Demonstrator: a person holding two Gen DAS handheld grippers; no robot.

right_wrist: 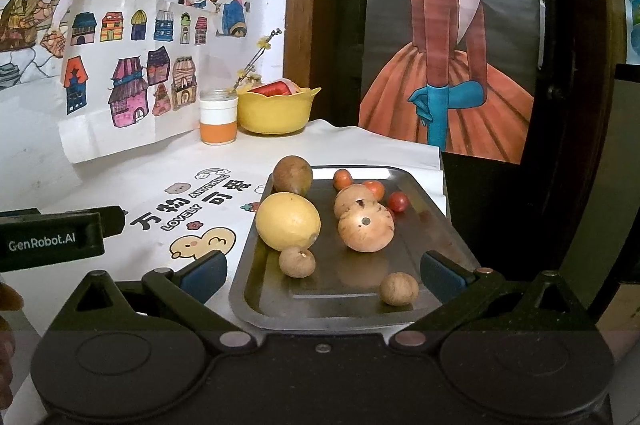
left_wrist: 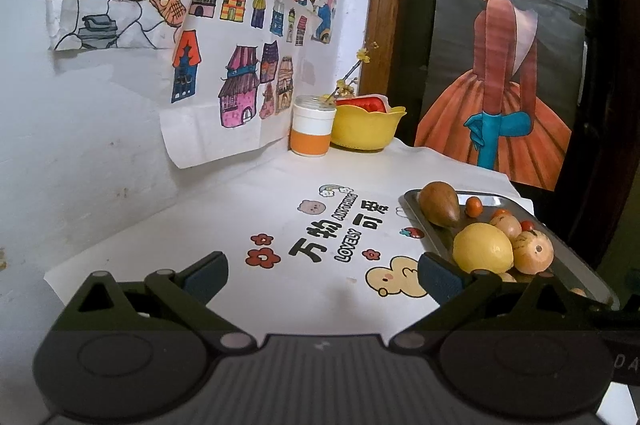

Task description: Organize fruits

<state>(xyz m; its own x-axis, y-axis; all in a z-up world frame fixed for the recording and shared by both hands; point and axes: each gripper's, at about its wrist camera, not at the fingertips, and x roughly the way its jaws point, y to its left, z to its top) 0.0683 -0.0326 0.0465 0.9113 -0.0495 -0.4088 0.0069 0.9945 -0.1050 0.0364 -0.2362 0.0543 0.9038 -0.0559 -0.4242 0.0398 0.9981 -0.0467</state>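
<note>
On tray (right_wrist: 420,225), near right of table: lemon (right_wrist: 288,221), pear (right_wrist: 293,174), 3 small tomatoes. Right gripper (right_wrist: 324,275) and left gripper (left_wrist: 322,275) both gape, empty. Advise straddling lemon squarely; round, may roll.

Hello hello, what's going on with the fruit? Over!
Both hand-held grippers, left and right, open, empty. Fruit on tray, lemon untouched. Nothing blocking.
</note>
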